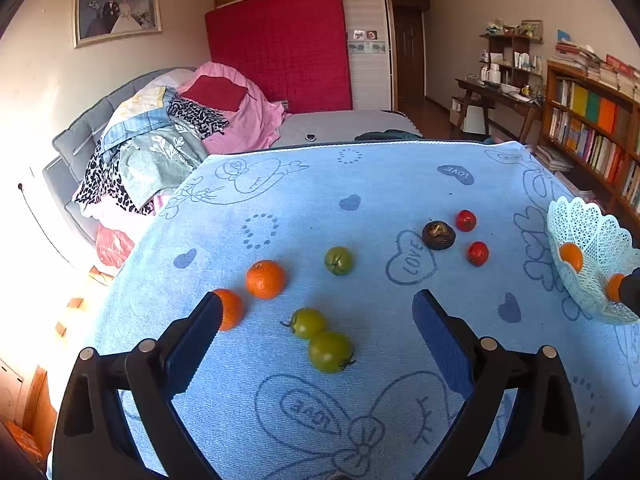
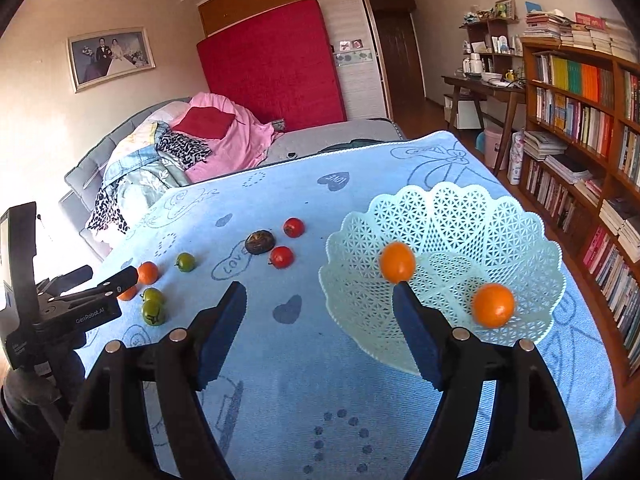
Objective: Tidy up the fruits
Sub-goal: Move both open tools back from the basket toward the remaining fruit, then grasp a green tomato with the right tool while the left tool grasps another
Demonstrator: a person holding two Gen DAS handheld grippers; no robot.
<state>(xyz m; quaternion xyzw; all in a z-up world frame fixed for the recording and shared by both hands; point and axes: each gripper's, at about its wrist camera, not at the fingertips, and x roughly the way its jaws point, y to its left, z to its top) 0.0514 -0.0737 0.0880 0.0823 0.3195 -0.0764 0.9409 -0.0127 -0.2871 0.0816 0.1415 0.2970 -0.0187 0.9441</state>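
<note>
Your left claw (image 1: 316,312) is open and empty: center it over one green tomato (image 1: 330,351), close gently, then carry it to the basket (image 2: 500,216).

left wrist view: looks forward and down along the left gripper (image 1: 318,314), low and close over the blue towel (image 1: 380,184); bed in the upper left of the frame, bookshelf at the right edge.
right wrist view: same forward, downward slant along the right gripper (image 2: 320,310), set further right; lattice basket (image 2: 460,220) right of centre.
shared: towel, scattered fruit, basket, bed, bookshelf; left gripper (image 2: 134,274) shows at this frame's left edge.
</note>
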